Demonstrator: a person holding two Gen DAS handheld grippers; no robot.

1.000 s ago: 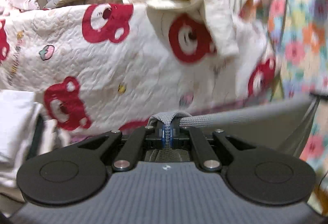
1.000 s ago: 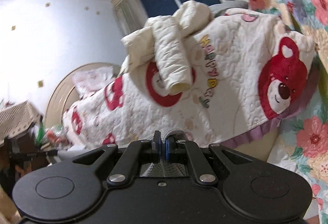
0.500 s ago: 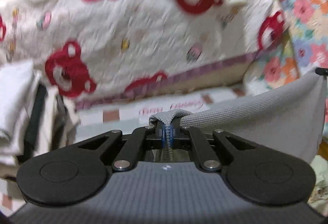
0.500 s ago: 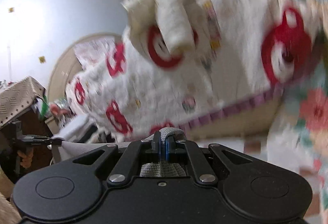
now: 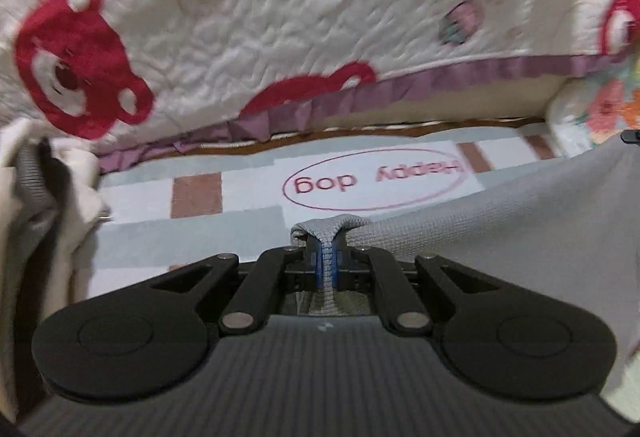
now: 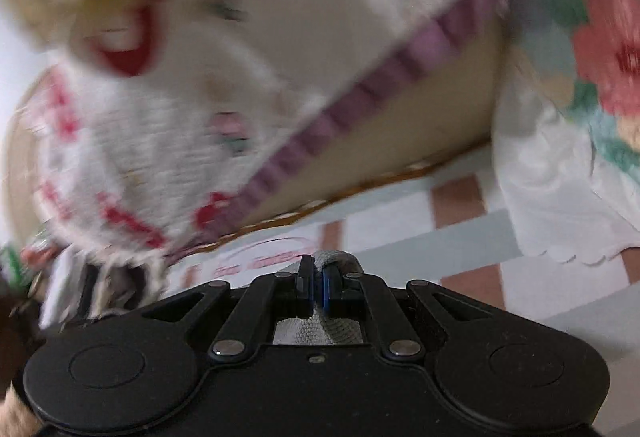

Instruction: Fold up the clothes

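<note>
Left gripper clamped on a pinch of grey knit garment; jaws nearly together, a fold of cloth bulging out past the tips at 12 o'clock. From that pinch, cloth stretched taut toward 3 o'clock, long axis running across the view to the far right edge, where a dark tip, probably the other gripper, shows faintly. Right gripper likewise pinched tight on a grey knit hem, a small hump of it over the tips; more weave visible behind the jaws at 6 o'clock. Garment thus held by two corners, one per hand, spread between them; neither hand plainly nearer.

Beyond the tips, at 12 o'clock: checked sheet with a pink oval print, bare and flat, judged the landing place for the cloth. Further up, bear quilt with purple trim. At 9 o'clock, a pile of pale clothes; floral cover at 2 o'clock in the right view.
</note>
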